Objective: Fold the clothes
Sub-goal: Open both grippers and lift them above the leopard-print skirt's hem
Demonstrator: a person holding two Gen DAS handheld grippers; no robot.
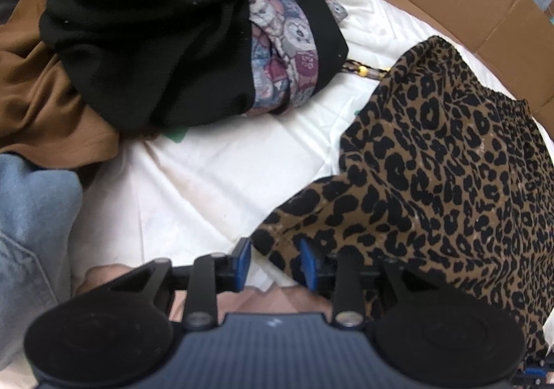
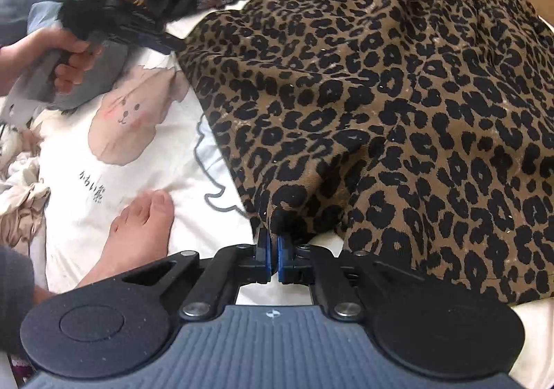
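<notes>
On the bed, near the cardboard edge: leopard skirt lies spread, not folded | right gripper pinches its corner | left gripper partly open, holds nothing | clothes pile waits

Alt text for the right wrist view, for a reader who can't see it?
The right claw is shut on the near corner of a leopard-print garment spread over a white bear-print sheet. A bare foot rests at left; a hand holds the left claw at the garment's far edge.
</notes>
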